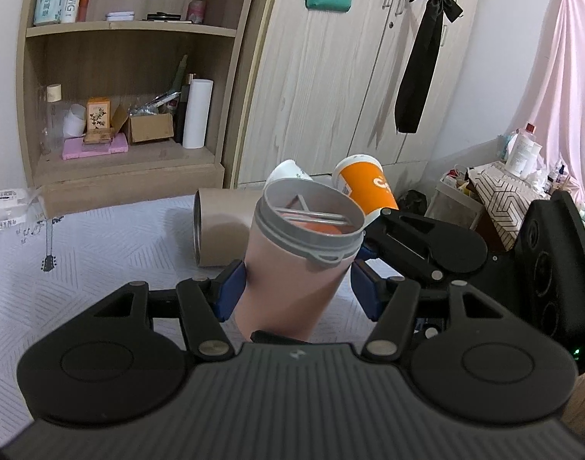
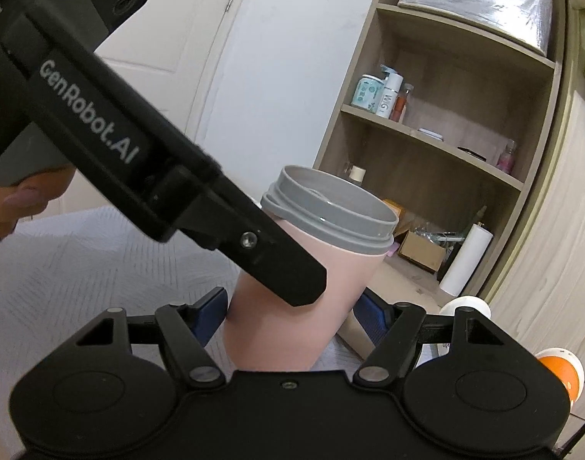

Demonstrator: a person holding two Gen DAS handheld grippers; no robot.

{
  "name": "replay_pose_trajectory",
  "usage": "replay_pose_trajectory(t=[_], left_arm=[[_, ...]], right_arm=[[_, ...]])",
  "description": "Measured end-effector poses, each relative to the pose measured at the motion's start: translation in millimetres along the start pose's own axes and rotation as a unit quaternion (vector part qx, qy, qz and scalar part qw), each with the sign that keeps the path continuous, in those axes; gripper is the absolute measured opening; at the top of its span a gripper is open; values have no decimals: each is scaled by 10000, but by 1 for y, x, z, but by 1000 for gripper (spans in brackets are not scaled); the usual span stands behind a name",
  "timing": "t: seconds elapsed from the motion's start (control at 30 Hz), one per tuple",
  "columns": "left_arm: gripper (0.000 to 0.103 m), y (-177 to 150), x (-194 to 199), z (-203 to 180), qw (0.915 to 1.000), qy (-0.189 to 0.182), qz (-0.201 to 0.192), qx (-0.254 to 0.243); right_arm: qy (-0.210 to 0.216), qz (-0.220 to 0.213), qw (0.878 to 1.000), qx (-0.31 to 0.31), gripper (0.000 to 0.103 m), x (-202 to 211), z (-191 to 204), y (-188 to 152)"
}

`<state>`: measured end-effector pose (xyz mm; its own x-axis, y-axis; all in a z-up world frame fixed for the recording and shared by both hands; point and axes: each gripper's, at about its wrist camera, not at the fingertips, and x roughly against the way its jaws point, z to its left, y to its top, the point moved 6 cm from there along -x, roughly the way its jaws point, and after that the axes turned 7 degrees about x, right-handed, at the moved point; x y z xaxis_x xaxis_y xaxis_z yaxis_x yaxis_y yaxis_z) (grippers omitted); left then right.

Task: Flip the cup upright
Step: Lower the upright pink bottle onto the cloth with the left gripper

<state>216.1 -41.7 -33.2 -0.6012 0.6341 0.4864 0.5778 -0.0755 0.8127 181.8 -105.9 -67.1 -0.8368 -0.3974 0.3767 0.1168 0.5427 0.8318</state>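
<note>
Blue-padded left tool (image 1: 296,291) and right tool (image 2: 292,316) both pinch the pink cup (image 1: 288,280) at mid-body. It stands tilted, mouth up, grey threaded collar (image 1: 307,222) open, above the white patterned tabletop (image 1: 81,268).

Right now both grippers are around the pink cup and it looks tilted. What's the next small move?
Probably tip the pink cup the rest of the way vertical and set its base on the bedsheet. Its grey rim already faces up, but the body leans, bracketed by the left gripper and right gripper.
</note>
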Motion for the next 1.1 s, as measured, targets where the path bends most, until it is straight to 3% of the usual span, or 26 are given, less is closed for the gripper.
replay_pose_trajectory(t=[0.17,0.47,0.77,0.93,1.1], left_arm=[[59,-7,-8,0,9998,113,92,-97],[59,-7,-18,8,9996,133,196,158],[59,-10,-15,9,9994,133,209,241],[61,-12,-13,11,9991,157,172,368],[63,-17,-8,11,9980,120,125,607]], right_arm=[[-161,153,9992,320,77,-7,8,-6],[149,351,9992,-129,77,-15,-2,-8],[58,287,9995,140,77,-11,6,-10],[87,331,9994,35,88,-9,6,-10],[103,340,9993,-126,89,-2,4,-12]])
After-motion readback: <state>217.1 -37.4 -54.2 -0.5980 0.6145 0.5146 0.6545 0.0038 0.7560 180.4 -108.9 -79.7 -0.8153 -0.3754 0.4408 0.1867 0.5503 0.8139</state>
